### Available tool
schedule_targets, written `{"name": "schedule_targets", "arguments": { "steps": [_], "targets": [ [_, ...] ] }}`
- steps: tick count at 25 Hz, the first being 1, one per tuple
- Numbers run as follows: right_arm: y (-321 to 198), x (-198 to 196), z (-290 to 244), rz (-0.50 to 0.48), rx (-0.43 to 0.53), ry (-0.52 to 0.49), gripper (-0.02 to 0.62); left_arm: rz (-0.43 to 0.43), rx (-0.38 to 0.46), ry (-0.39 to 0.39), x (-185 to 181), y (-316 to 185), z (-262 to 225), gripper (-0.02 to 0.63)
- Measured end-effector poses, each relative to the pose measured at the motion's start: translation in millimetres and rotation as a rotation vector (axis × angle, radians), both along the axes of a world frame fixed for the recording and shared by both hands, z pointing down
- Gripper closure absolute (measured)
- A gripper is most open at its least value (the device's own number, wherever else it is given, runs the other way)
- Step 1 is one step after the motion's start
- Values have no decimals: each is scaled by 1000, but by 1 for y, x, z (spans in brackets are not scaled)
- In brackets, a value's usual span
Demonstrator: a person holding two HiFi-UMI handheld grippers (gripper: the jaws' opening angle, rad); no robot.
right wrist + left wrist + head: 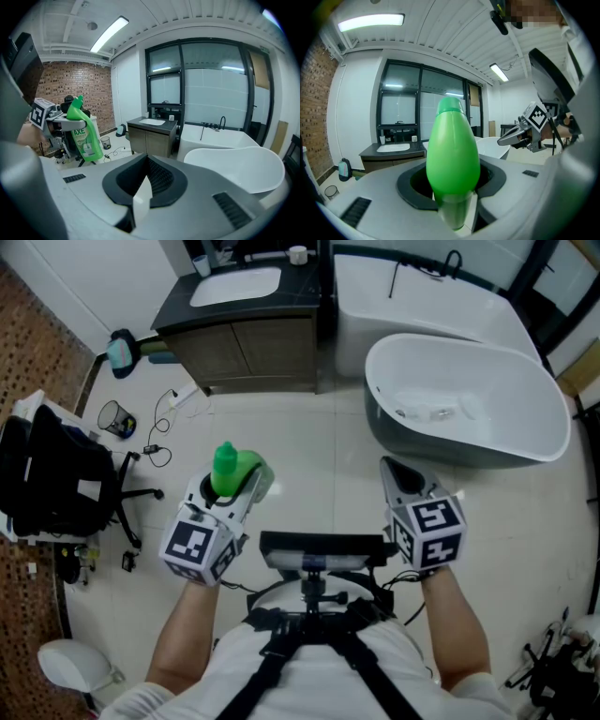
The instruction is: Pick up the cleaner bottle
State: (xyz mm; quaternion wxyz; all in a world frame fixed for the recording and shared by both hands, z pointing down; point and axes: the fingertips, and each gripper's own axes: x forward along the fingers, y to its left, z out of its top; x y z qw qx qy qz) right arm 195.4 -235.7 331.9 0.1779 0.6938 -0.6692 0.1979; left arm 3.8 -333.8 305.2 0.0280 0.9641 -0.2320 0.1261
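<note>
Over a pale bathroom floor, left gripper clamps green cleaner bottle

Close to the person's chest, the left gripper holds a green bottle clear of the floor, its jaws pressed on the bottle's two sides. Beside it and apart, the right gripper is empty, its jaws brought together into one point. In the head view only the bottle's cap and shoulder show, seen from above. The left gripper view is filled in the middle by the bottle's smooth green back, with no print in sight. It also catches the right gripper off to the side, jaw tips meeting. Only the right gripper view gives the bottle side-on: an angled neck, white lettering reading "AXE" and a label below, with the jaws crossing it high on the body. A brick wall rises behind it there. Farther off on the floor, the head view shows a black chair and a wire basket at the left, and a white bathtub at the right. Beyond them stands a wooden cabinet with a white basin sunk in its dark top. Both gripper views add the tall dark-framed window behind the cabinet, which the head view cuts off.
</note>
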Motion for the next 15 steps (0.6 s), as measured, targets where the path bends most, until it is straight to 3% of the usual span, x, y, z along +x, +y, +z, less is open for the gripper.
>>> {"name": "schedule_targets", "arguments": {
  "steps": [15],
  "targets": [
    [-1,-4,3,-19,-11,3,595,-8,-6,-5,-2,3,3,437]
  ]
}}
